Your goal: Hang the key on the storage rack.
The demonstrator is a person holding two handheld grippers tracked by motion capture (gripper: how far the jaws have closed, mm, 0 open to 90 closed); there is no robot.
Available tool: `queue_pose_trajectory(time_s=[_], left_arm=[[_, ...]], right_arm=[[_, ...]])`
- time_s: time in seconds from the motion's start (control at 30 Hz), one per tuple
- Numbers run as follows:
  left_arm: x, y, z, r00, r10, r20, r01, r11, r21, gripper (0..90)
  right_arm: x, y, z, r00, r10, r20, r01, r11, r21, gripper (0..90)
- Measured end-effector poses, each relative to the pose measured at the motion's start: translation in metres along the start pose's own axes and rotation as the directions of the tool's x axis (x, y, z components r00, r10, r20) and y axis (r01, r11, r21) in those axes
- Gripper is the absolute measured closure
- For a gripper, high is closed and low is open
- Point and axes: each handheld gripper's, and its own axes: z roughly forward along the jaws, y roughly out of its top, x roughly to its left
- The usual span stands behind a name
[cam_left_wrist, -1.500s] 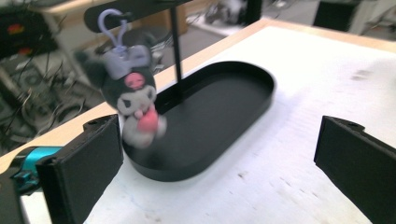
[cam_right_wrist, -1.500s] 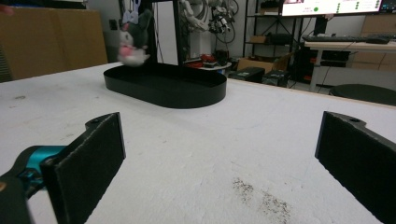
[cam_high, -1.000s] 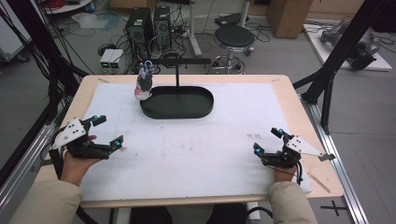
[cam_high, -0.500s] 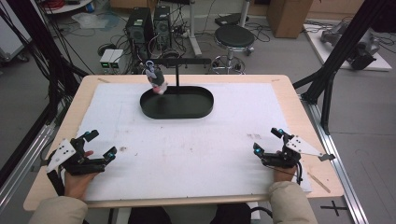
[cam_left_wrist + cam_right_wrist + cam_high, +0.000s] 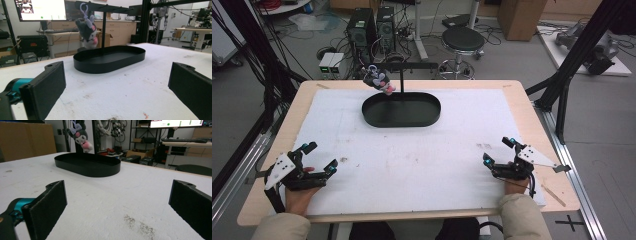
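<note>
the desk (image 5: 532,105) is a wooden top covered by a white sheet, and the black oval tray (image 5: 402,110) sits at its far middle, its long axis running left to right across the desk. a thin black stand (image 5: 402,75) rises from the back of the tray with a crossbar on top, and the small plush keychain (image 5: 378,81) hangs from the left end of that bar, dangling above the tray's far left rim and tilted on its loop.

both claws rest at the near edge, well apart from the tray and from each other. the left claw (image 5: 314,159) lies at the near left corner, the right claw (image 5: 498,151) at the near right. each has its jaws spread wide with nothing between them, as the left gripper view and the right gripper view both show: bare white sheet between the two black pads.

from the left claw the plush (image 5: 87,31) lies ahead and a little to the right, high above desk level. from the right claw it (image 5: 80,136) lies ahead and far off to the left, beyond the tray. since it hangs on the left end of the bar, the left claw looks the nearer one, and any reach for it would have to go forward and upward, coming in over the tray's rim rather than along the desk.
</note>
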Motion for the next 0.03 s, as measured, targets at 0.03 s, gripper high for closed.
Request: queue_pose_trajectory(time_s=[0.03], left_arm=[[0.0, 0.0, 0.0, 1.0, 0.0, 0.0, 0.0, 1.0, 0.0, 1.7]], right_arm=[[0.0, 0.0, 0.0, 1.0, 0.0, 0.0, 0.0, 1.0, 0.0, 0.7]])
